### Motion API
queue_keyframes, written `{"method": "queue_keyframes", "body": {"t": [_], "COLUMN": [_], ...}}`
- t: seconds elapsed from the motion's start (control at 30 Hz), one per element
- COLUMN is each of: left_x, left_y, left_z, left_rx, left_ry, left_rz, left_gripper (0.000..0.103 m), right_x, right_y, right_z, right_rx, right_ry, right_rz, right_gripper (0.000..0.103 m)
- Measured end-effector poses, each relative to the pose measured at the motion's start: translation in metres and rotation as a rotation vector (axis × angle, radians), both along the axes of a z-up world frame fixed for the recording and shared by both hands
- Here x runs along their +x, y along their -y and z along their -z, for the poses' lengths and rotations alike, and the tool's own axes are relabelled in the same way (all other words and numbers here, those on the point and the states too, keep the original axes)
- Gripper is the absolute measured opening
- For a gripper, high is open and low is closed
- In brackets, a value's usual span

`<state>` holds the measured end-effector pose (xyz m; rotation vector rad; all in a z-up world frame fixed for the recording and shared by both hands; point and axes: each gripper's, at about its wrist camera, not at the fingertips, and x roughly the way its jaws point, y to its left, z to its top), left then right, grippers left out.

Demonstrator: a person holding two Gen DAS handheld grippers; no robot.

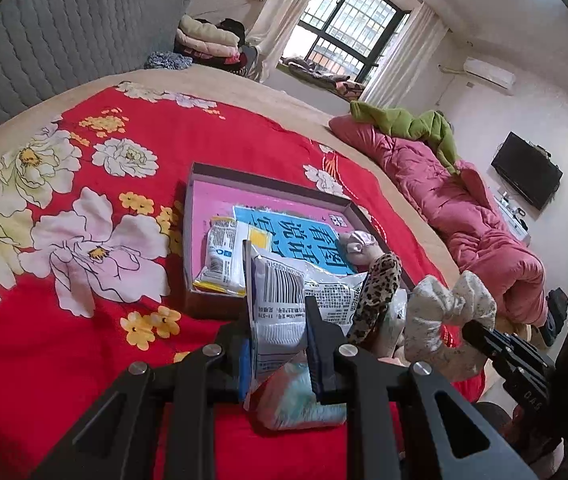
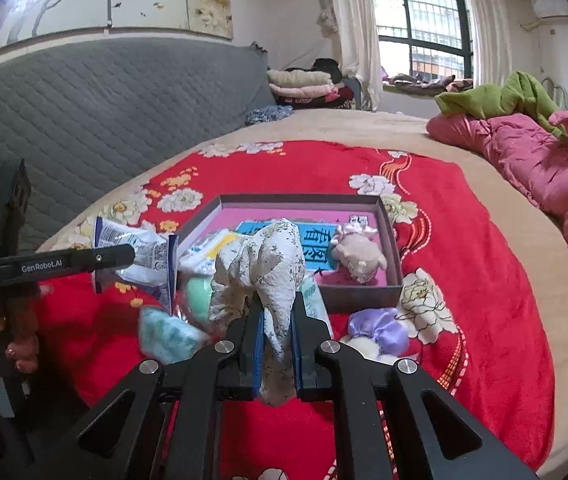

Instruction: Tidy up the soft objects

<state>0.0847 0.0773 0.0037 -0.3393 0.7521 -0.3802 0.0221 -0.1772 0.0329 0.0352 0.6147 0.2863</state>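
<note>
My left gripper (image 1: 277,320) is shut on a white printed packet (image 1: 284,300), held up just in front of the shallow brown box (image 1: 267,184). My right gripper (image 2: 277,312) is shut on a white floral cloth bow (image 2: 259,264), lifted before the same box (image 2: 388,224). The pink-lined box holds a blue book (image 1: 304,236), a small white packet (image 1: 223,256) and a pale plush toy (image 2: 358,254). A leopard-print hair tie (image 1: 380,292), a mint tissue pack (image 1: 304,400) and a purple satin scrunchie (image 2: 380,328) lie on the red blanket near the box.
The red flowered blanket (image 1: 83,200) covers a beige bed. A pink quilt (image 2: 544,172) with green cloth on it lies along the right side. A grey padded headboard (image 2: 83,112) and folded clothes (image 2: 304,84) stand behind. A hand (image 2: 23,344) shows at the left.
</note>
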Motion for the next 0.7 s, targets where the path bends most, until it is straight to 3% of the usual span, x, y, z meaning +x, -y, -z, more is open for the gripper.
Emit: {"method": "queue_keyframes", "body": {"t": [0.7], "left_x": [-0.004], "left_y": [-0.011], "left_z": [-0.018], "left_rx": [-0.001], "left_ry": [0.081], "left_rz": [-0.081], "left_gripper": [0.022], "right_x": [0.005], "right_y": [0.024], "right_z": [-0.021], "right_rx": [0.018], "right_ry": [0.064], "right_rz": [0.082], "right_gripper": [0.011]}}
